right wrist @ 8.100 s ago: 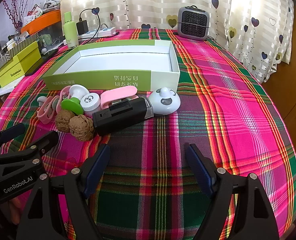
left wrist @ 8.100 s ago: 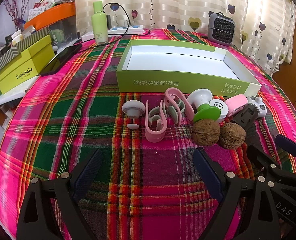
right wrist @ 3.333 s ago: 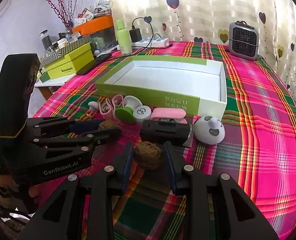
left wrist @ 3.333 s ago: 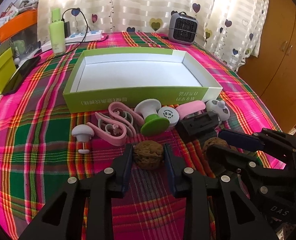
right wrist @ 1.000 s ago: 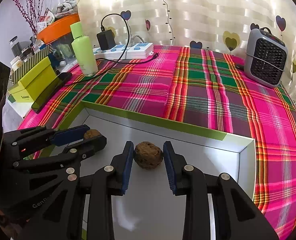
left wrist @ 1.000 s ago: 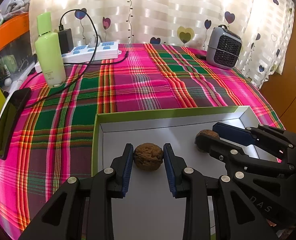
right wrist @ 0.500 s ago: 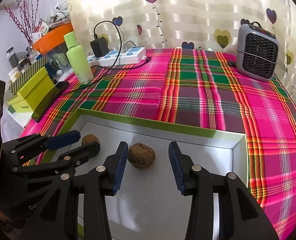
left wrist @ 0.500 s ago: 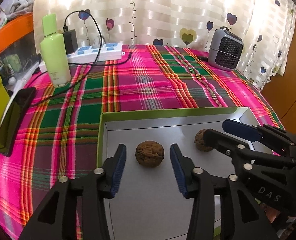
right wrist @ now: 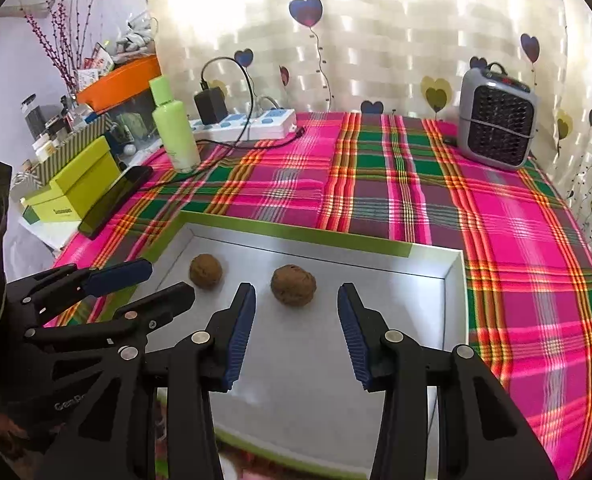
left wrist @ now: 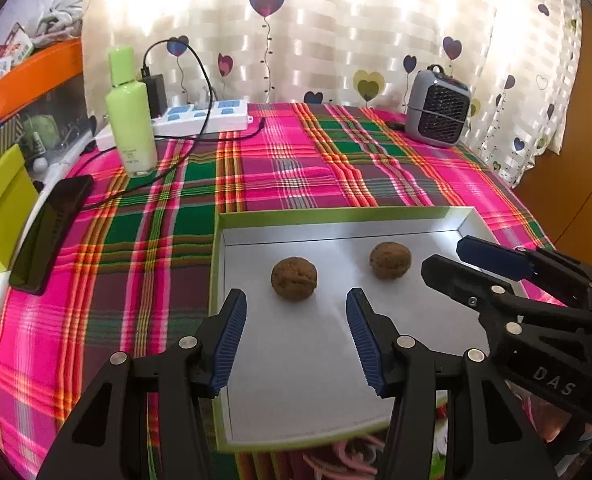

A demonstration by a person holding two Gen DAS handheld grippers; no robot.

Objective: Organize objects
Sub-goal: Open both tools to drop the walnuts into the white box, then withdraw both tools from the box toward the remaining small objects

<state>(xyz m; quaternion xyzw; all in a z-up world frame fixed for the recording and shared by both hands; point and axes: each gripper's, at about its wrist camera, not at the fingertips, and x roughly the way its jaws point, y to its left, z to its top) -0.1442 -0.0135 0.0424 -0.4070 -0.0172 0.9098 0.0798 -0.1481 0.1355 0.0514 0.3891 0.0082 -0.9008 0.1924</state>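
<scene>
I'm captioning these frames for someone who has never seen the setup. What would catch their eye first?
Two brown walnuts lie side by side, apart, on the white floor of a green-rimmed box. The left gripper and the right gripper each hang open just short of a walnut, touching neither; the left one's jaws are opening. Around the box spreads a loud pink and green plaid tablecloth.

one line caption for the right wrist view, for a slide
Two walnuts lie in the green box, both grippers' jaws open.
</scene>
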